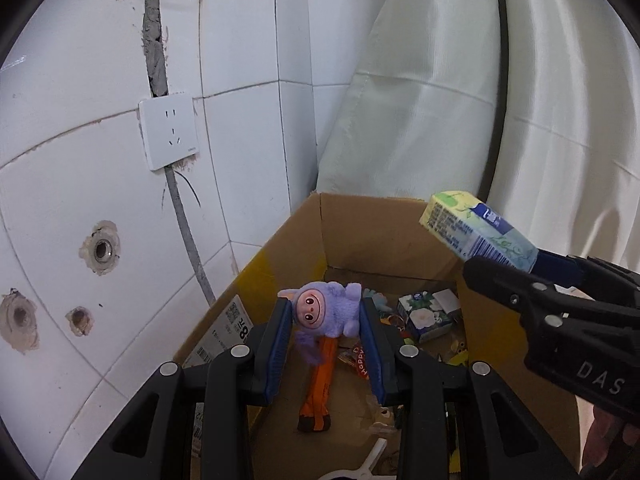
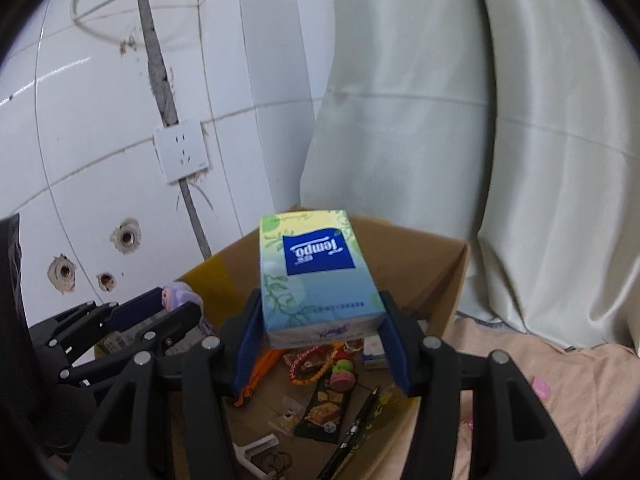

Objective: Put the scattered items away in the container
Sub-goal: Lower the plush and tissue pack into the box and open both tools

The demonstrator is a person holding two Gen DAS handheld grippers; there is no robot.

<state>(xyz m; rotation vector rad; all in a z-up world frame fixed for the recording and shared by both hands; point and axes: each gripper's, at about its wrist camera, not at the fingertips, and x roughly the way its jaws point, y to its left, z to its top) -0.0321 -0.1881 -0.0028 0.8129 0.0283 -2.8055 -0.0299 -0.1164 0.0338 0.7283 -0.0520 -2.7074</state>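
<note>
A purple plush doll (image 1: 324, 312) hangs over the open cardboard box (image 1: 372, 232), and my left gripper (image 1: 326, 320) is shut on it, blue pads pressing both its sides. To the right, my right gripper (image 1: 520, 258) is shut on a Tempo tissue pack (image 1: 476, 228) above the box's right wall. In the right wrist view the tissue pack (image 2: 316, 276) sits clamped in my right gripper (image 2: 320, 312) over the box (image 2: 424, 268). The left gripper (image 2: 178, 302) with the doll (image 2: 180, 292) is at the left.
Inside the box lie an orange strap-like item (image 1: 318, 384), a small floral tissue pack (image 1: 424, 316), a snack packet (image 2: 326, 408), a pen (image 2: 356, 428) and a white plastic piece (image 1: 372, 460). A tiled wall with socket (image 1: 168, 136) stands behind, a white curtain (image 2: 440, 120) to the right, and pink cloth (image 2: 552, 360) beside the box.
</note>
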